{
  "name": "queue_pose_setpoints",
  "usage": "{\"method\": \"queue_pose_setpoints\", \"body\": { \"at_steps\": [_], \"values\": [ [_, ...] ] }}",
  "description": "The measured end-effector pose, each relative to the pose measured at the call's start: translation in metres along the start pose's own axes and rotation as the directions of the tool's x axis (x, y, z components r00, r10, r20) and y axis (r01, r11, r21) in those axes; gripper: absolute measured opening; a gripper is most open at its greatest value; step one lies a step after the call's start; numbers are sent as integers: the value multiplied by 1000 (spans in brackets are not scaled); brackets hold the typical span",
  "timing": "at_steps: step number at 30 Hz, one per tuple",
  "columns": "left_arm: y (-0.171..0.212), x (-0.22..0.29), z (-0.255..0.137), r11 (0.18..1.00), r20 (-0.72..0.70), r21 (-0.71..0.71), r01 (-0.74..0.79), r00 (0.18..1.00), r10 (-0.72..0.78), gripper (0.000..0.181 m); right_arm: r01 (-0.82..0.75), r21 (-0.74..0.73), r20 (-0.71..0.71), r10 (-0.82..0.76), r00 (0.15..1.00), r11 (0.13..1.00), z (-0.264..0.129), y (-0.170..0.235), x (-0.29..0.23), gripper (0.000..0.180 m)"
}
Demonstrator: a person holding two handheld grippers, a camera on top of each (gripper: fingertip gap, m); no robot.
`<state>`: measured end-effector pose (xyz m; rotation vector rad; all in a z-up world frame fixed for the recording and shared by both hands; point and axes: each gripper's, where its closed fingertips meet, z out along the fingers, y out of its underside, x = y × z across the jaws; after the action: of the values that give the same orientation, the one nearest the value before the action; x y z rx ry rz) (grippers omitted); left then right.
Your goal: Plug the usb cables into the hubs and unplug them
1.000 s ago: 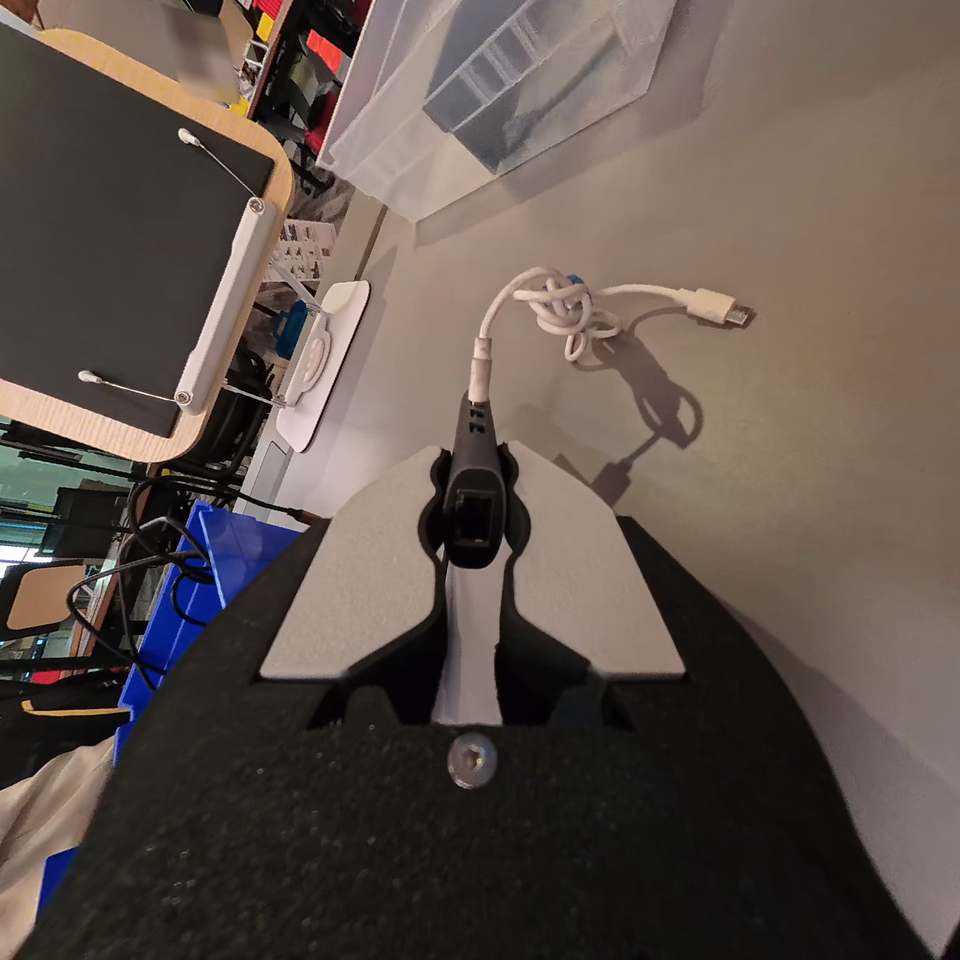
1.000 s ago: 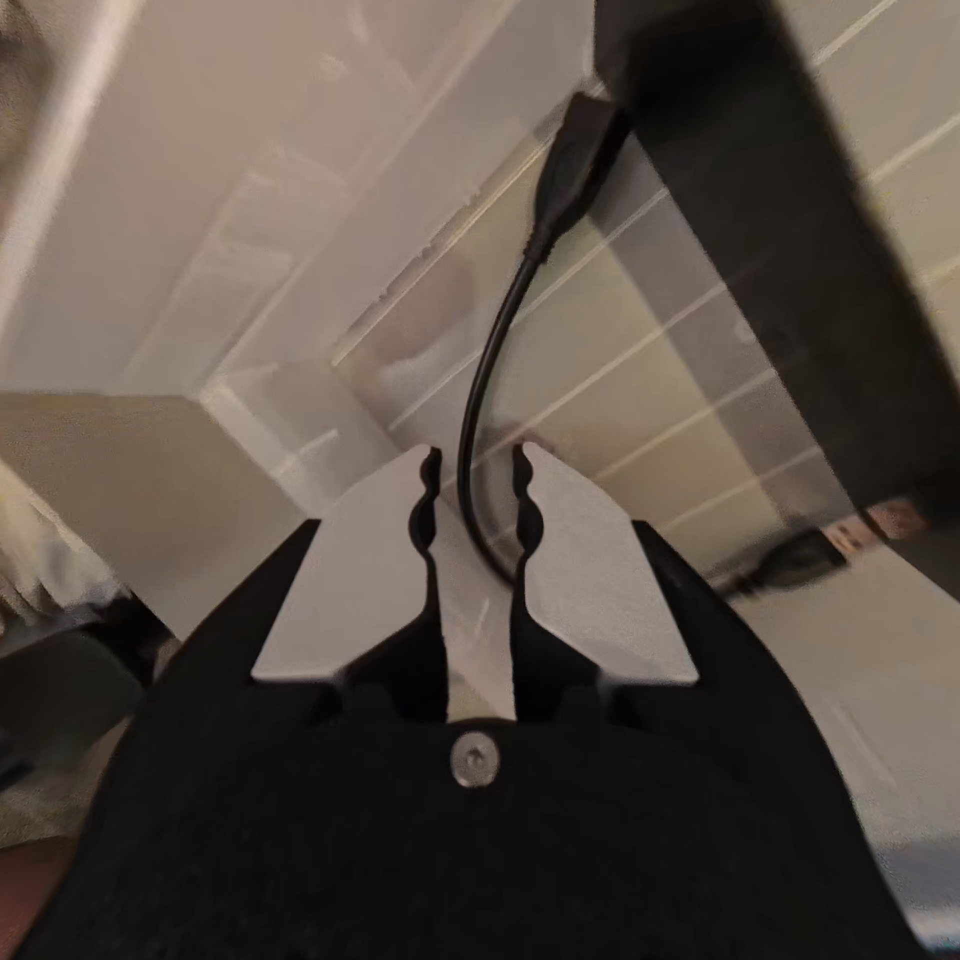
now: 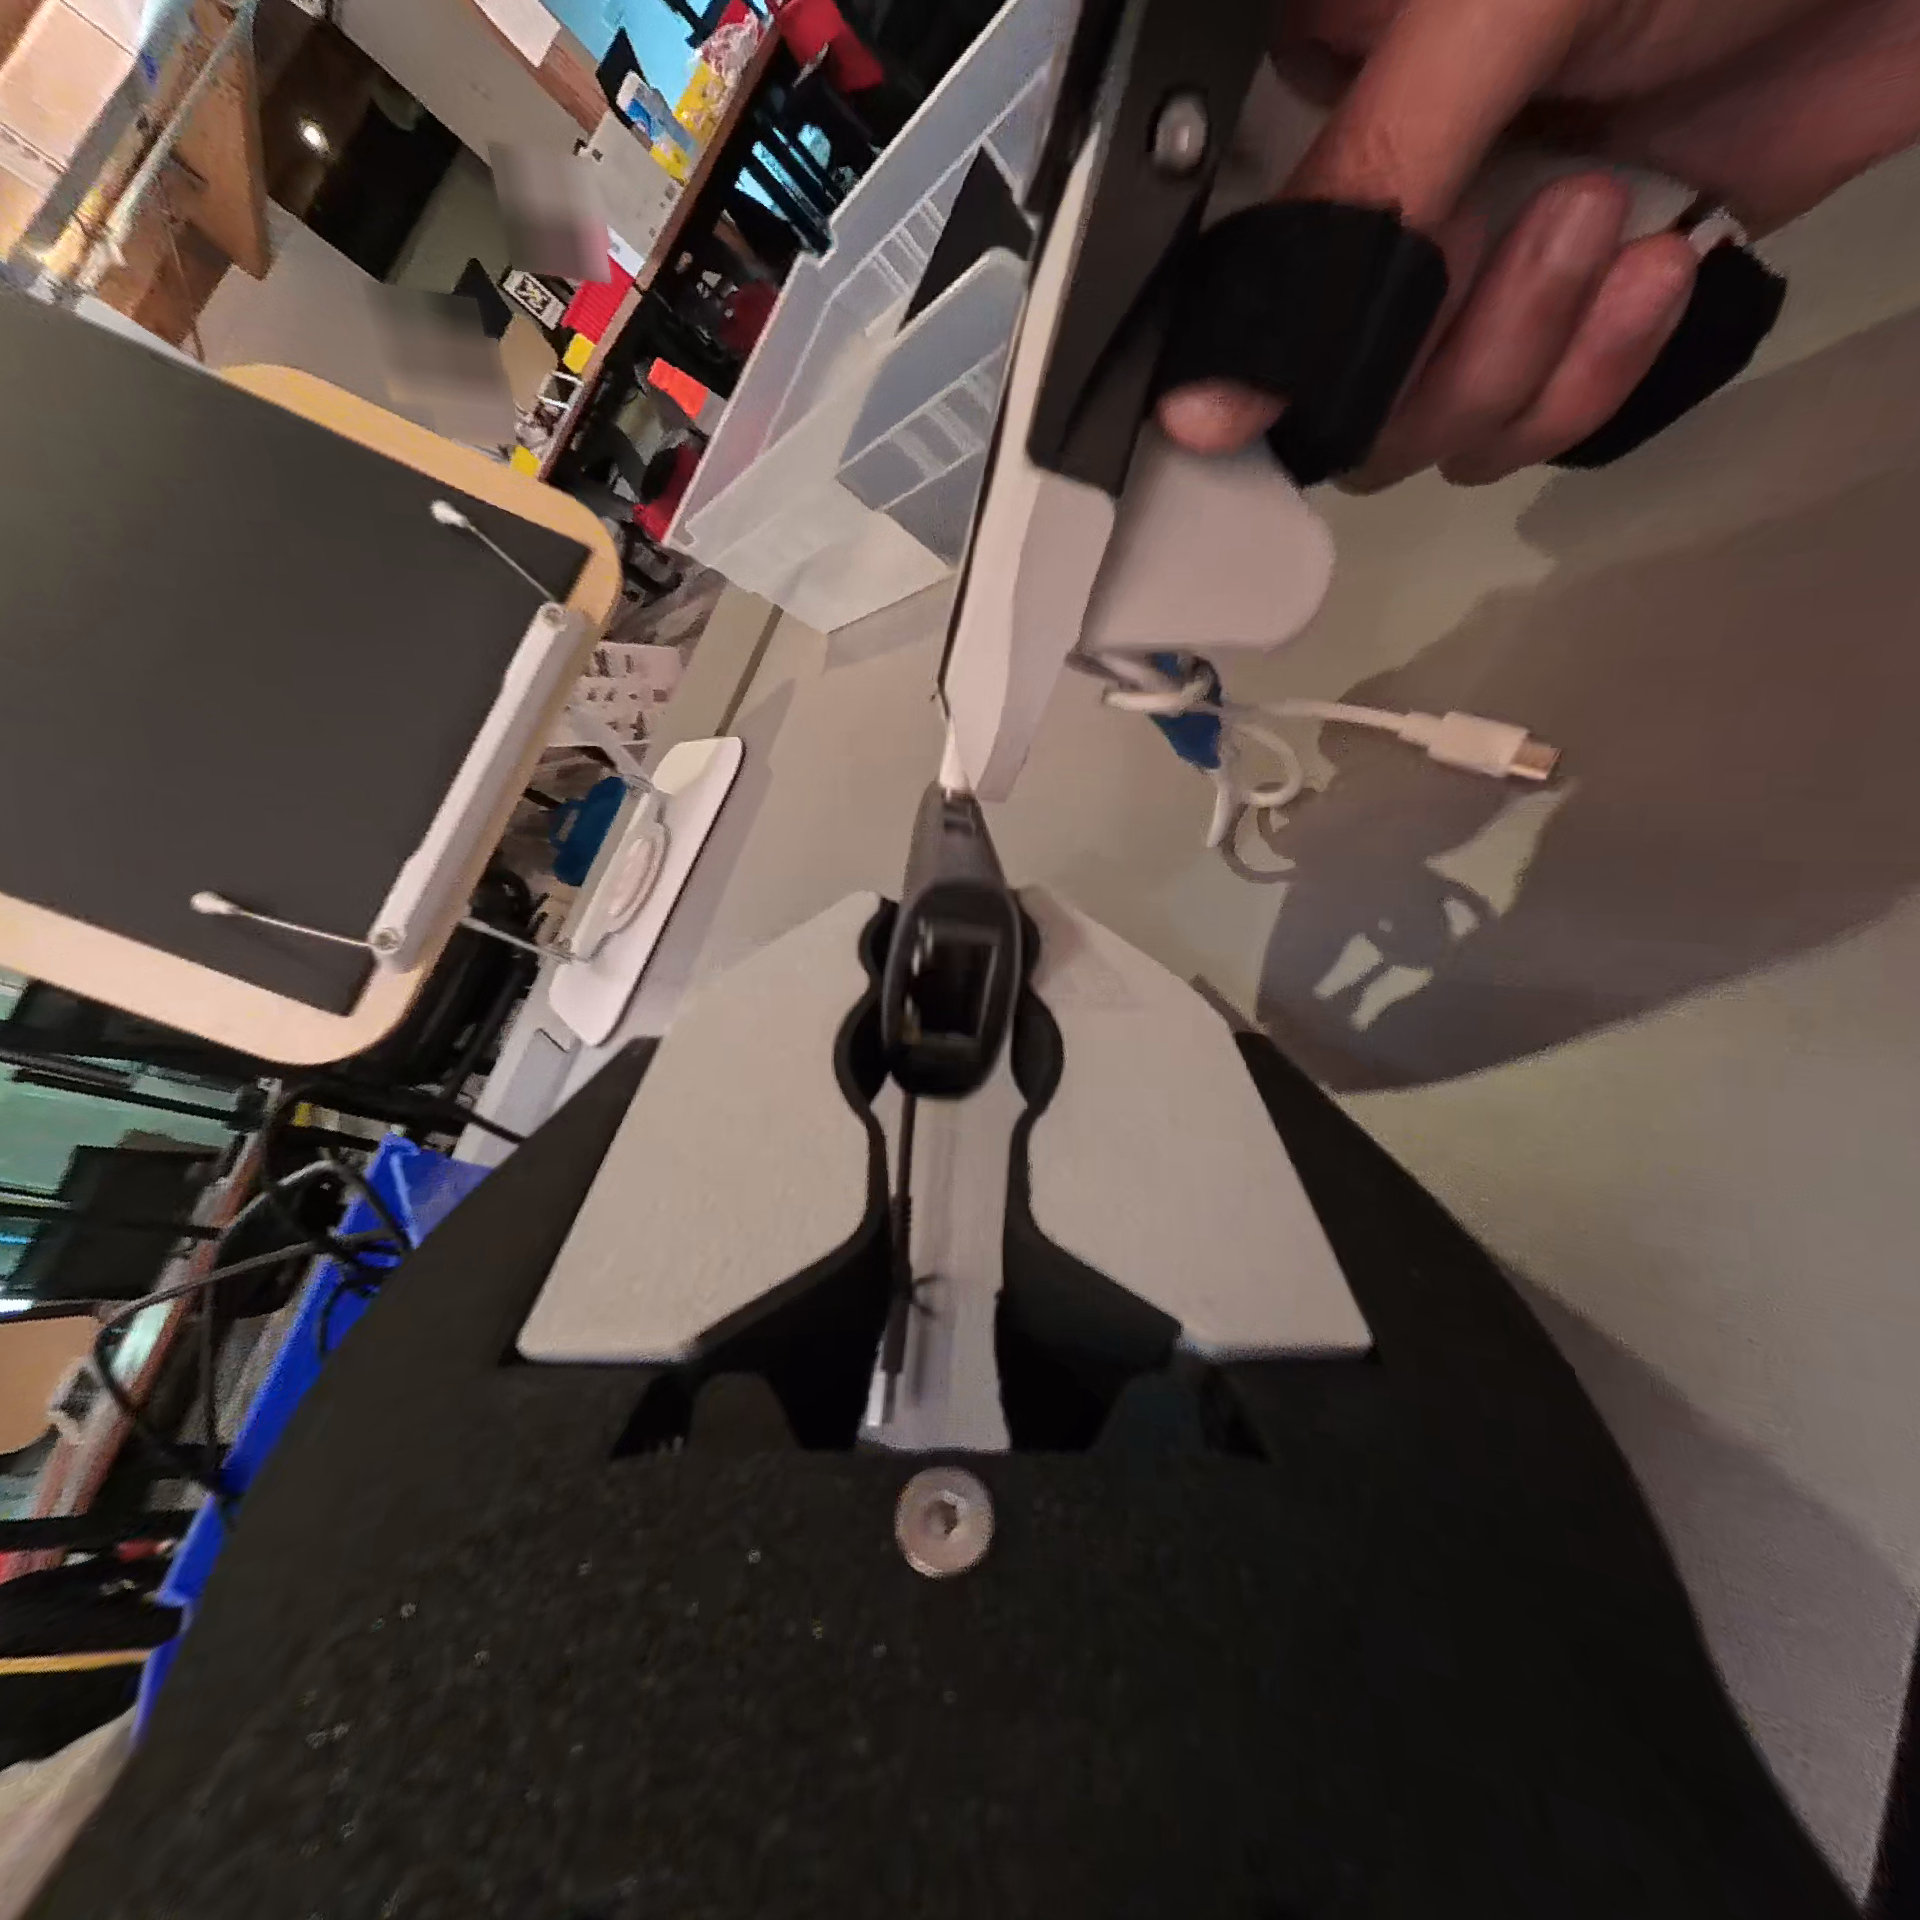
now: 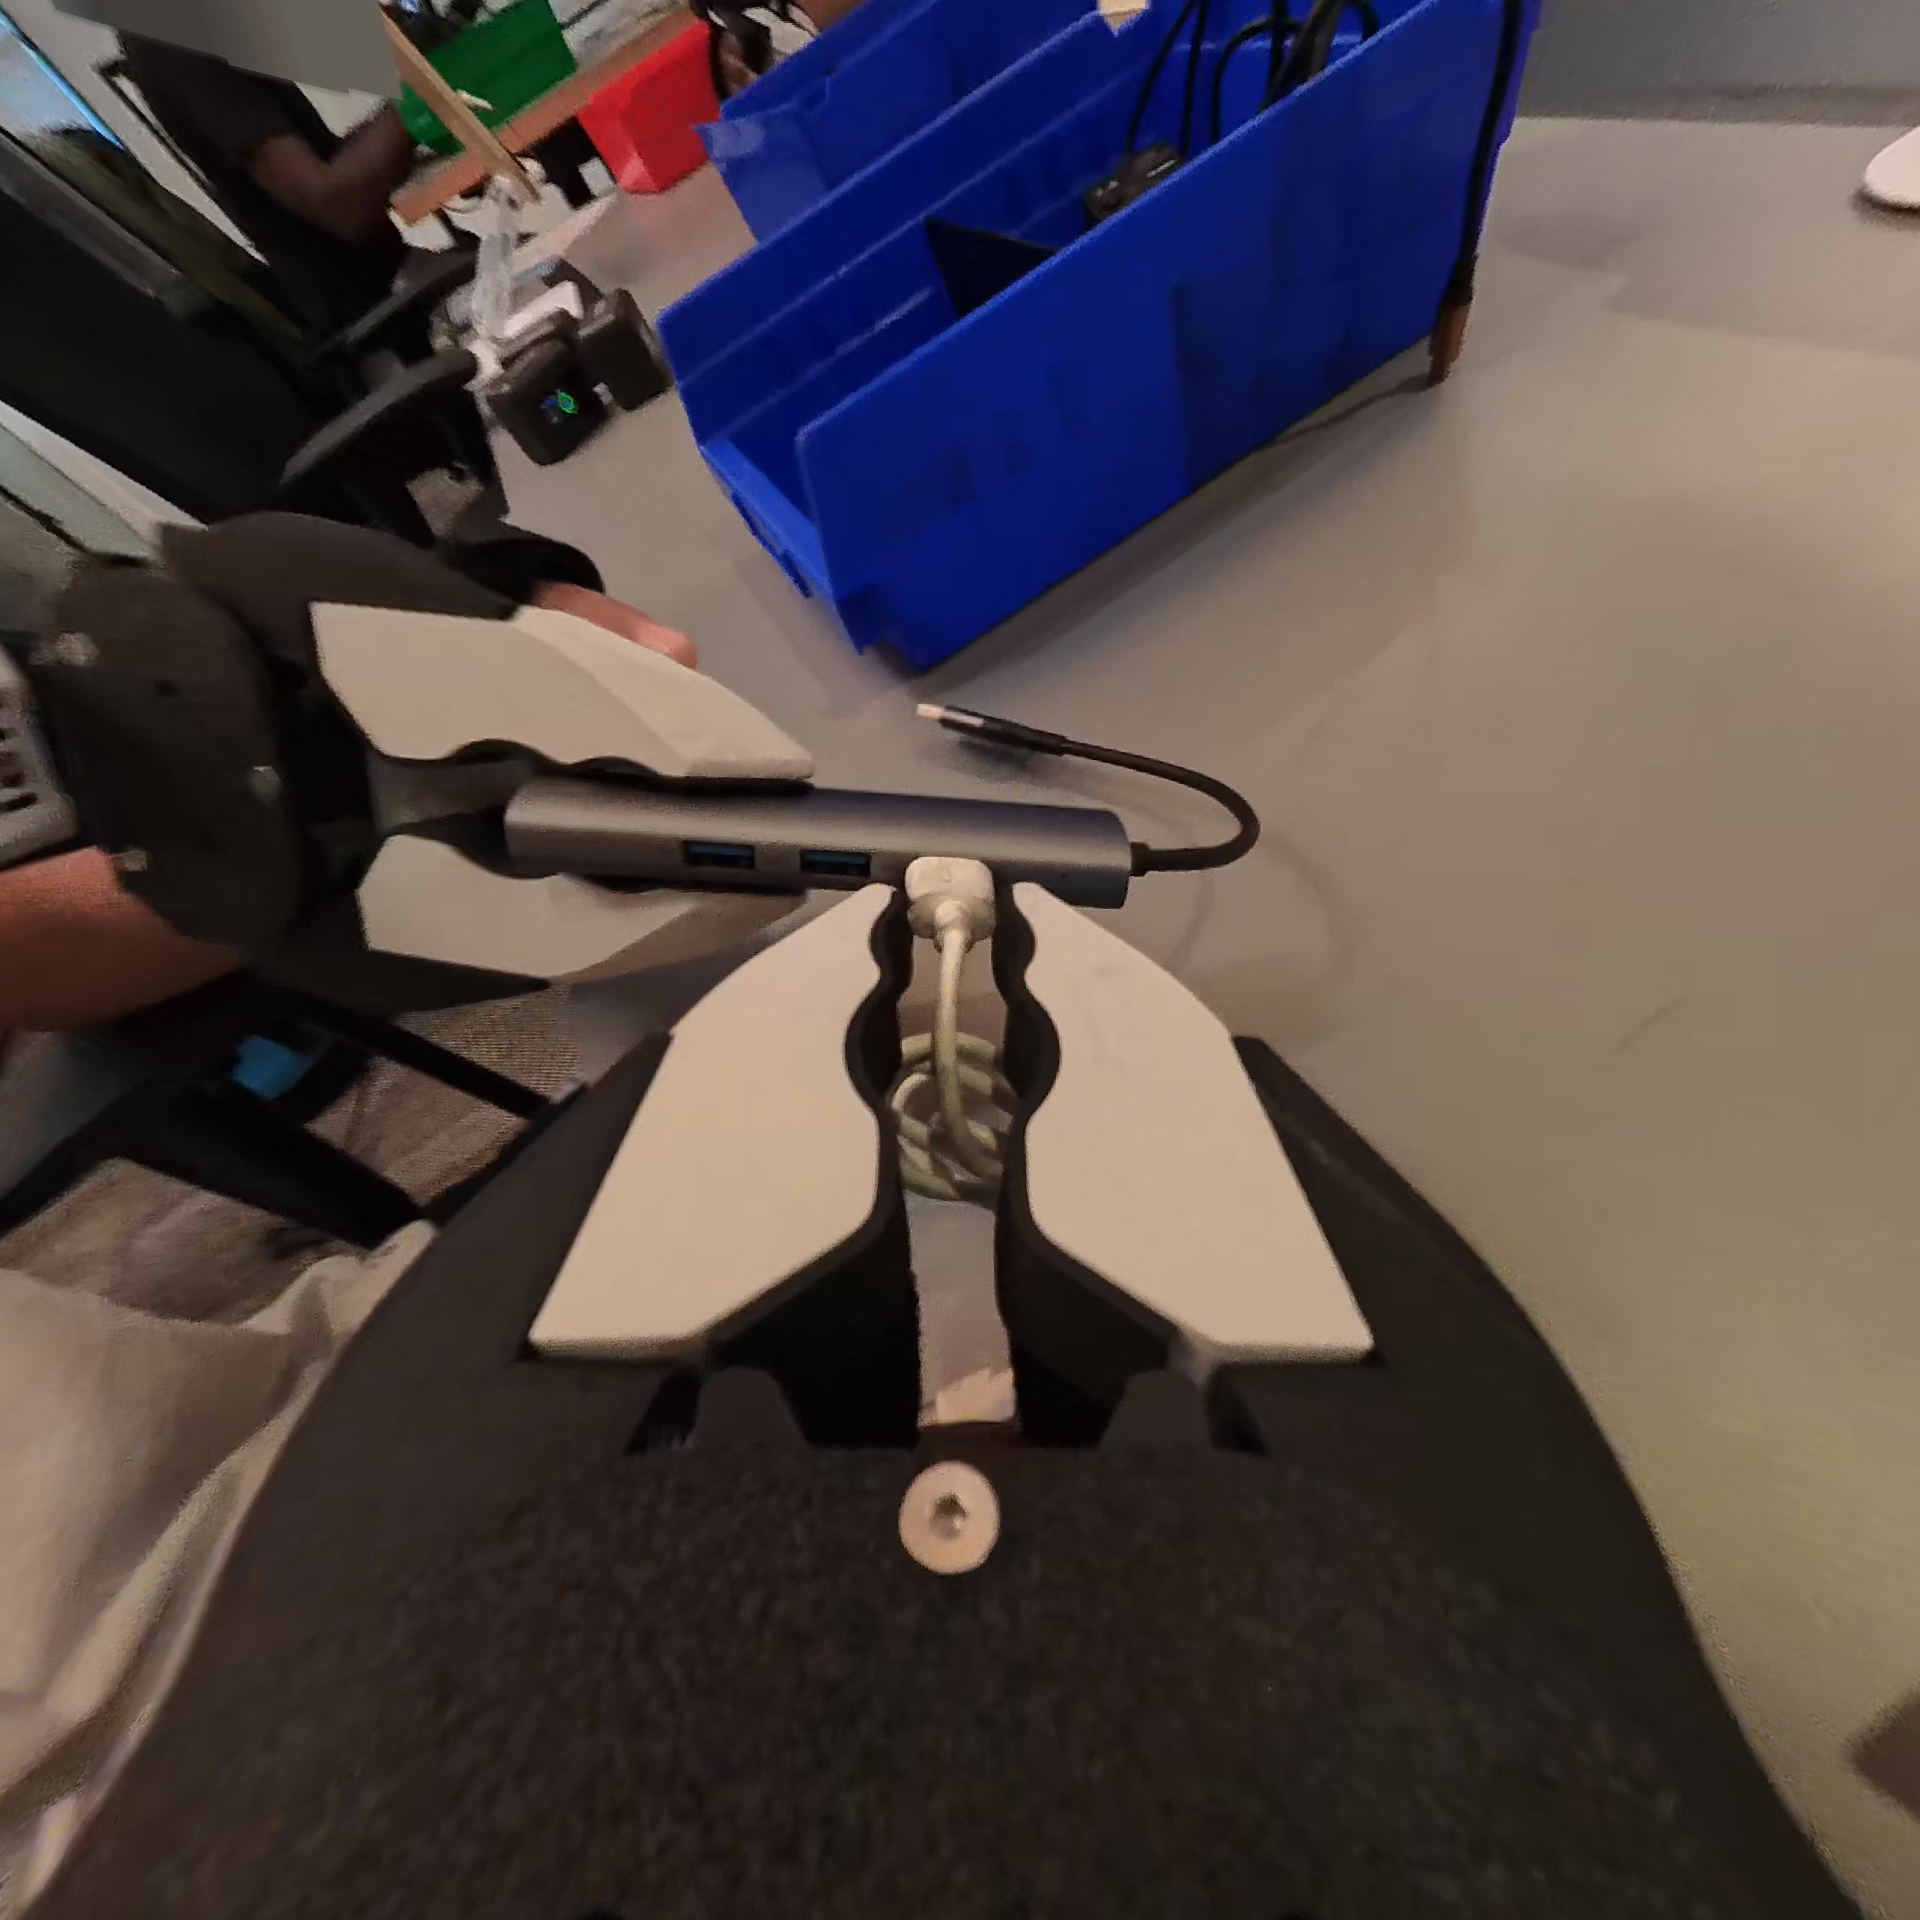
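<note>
My left gripper is shut on a slim grey USB hub, seen end-on here. In the right wrist view the hub is held level above the grey table, clamped by the left gripper from the left. My right gripper is shut on the white USB plug, which sits in a port on the hub's side. The white cable trails in a knotted bundle to a loose plug. The right gripper comes in from above, held by a hand. The hub's own black cable hangs free.
Blue bins holding cables stand on the table behind the hub. A clear plastic box, a black board with a wooden rim and a white pad lie to the left.
The right gripper has swung over from another spot and closed on the white plug at the hub. The left gripper still holds the hub, now a little closer to the cable bundle.
</note>
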<state>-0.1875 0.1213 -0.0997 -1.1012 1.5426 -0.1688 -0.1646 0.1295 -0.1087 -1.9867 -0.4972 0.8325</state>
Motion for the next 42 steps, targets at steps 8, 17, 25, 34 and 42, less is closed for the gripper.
{"method": "queue_pose_setpoints", "body": {
  "at_steps": [8, 17, 25, 34, 42],
  "values": [
    [1, 13, 6, 998, -85, 69, 10, 996, -4, 28, -11, -35, 136, 16, 991, 999, -2, 5, -31, 15],
    [-10, 14, 5, 985, -103, 170, 18, 995, -1, 18, -39, -50, 176, 47, 983, 998, -6, 7, -44, 15],
    [-23, 13, -1, 975, -107, 218, 35, 994, -12, 18, -38, -63, 253, 53, 966, 997, -18, 7, -50, 14],
    [-26, 1, -7, 977, -81, 199, 73, 995, -58, 18, 8, 78, 59, -12, 998, 997, -102, -36, 17, 15],
    [-14, -17, -3, 962, -47, 176, 209, 978, -204, 18, 230, 278, -356, -122, 927, 933, -216, -159, 92, 15]
  ]
}}
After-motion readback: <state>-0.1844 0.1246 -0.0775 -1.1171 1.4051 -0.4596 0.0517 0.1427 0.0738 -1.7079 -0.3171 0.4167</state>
